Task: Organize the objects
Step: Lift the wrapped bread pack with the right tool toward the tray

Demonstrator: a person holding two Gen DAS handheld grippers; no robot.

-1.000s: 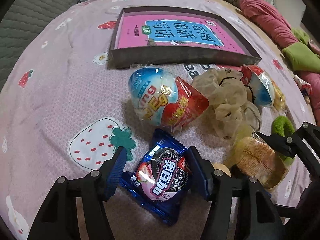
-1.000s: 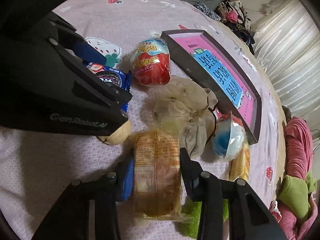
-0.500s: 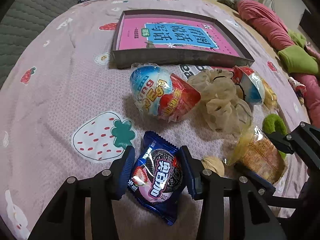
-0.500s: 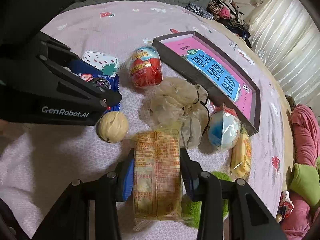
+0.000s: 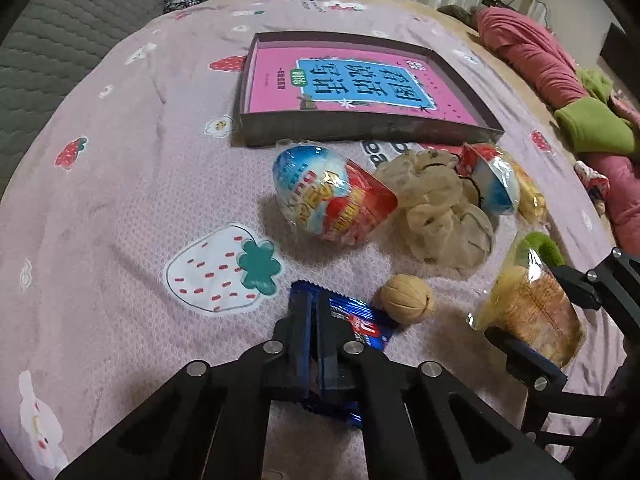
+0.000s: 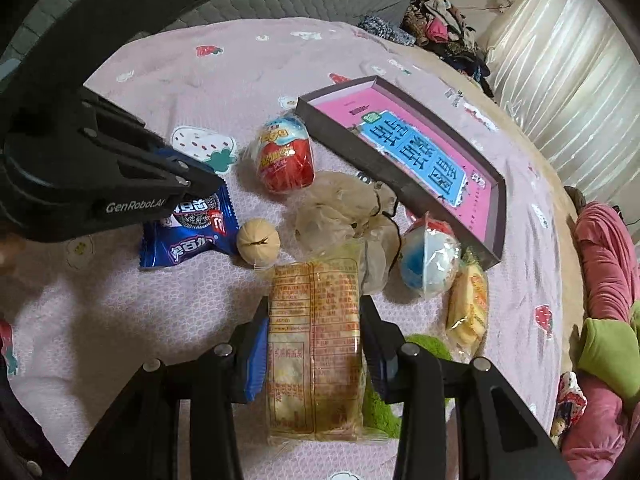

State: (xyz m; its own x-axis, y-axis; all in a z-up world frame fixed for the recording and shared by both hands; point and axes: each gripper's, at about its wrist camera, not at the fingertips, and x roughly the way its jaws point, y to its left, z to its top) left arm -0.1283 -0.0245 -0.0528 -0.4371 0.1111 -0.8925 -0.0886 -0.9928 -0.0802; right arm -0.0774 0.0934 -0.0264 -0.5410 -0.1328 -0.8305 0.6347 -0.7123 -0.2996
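Note:
My left gripper [image 5: 314, 308] is shut on a blue cookie packet [image 5: 362, 322], which is pinched thin between the pads. From the right wrist view the packet [image 6: 188, 236] hangs below the left gripper [image 6: 200, 184], just over the pink bedspread. My right gripper [image 6: 314, 312] is shut on a clear packet of yellow pastry [image 6: 314, 340], held lengthwise between the blue pads. In the left wrist view the right gripper [image 5: 548, 316] and its pastry packet [image 5: 532, 312] sit at the right edge. A dark shallow box [image 5: 360, 130] holding a pink book lies beyond.
On the bedspread lie a blue-and-red chocolate egg [image 5: 328, 196], a second egg [image 5: 492, 184], a beige scrunchie [image 5: 436, 212], a walnut [image 5: 406, 298], a green scrunchie [image 5: 544, 244] and a small yellow packet [image 6: 468, 308]. Pink and green clothes [image 5: 592, 120] are piled at the right.
The left jaws have closed from wide apart onto the cookie packet. Both grippers have drawn up and back a little, and the walnut now shows fully.

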